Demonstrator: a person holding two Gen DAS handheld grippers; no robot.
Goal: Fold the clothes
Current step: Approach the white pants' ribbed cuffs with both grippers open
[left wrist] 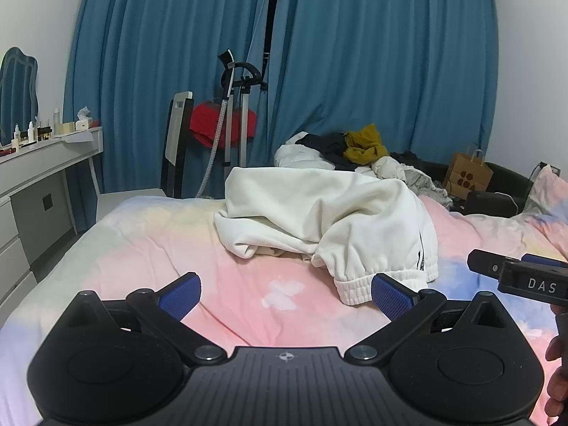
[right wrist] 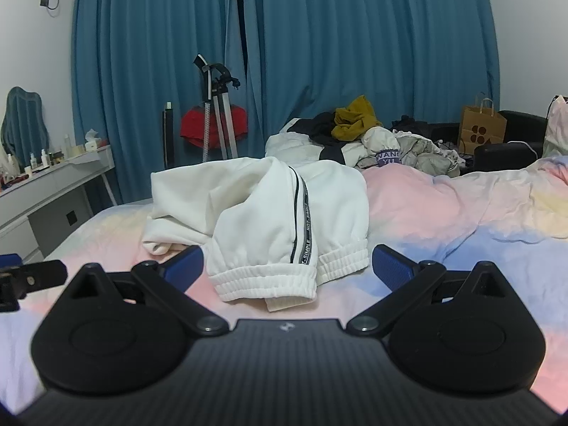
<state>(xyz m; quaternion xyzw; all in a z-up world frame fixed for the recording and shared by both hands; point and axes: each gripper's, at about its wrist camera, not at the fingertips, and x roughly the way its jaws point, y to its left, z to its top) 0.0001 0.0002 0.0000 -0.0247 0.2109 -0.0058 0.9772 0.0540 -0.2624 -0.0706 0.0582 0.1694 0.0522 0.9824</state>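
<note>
Blue-padded fingers [left wrist: 179,296] of the left gripper [left wrist: 284,293] are seen spread wide apart, nothing between them, held low over the pastel pink-and-blue bed cover [left wrist: 220,284]. Right gripper [right wrist: 287,266] likewise: fingers [right wrist: 392,266] apart, nothing gripped, with the cuffs of the white sweatpants [right wrist: 269,213] lying on the cover between and just beyond the tips. Contact between pads and cuff cannot be told. In the left wrist view the right gripper's side, marked "DAS", is seen at the right edge, near the cuff.

White sweatpants are bunched in a loose heap mid-bed, elastic cuffs toward the cameras, a black side stripe with lettering visible on one leg. In the left wrist view the same sweatpants [left wrist: 326,220] sit ahead and slightly right of the left gripper.

Behind them, a pile of mixed clothes [right wrist: 358,135] is seen at the far side of the bed, a mustard garment [right wrist: 355,119] on top. A brown paper bag [right wrist: 481,129] stands to the right of the pile. A garment steamer stand [right wrist: 216,106] with a red item is placed against blue curtains [right wrist: 355,35]. A white counter [right wrist: 53,181] with bottles and a tissue box is at far left.
</note>
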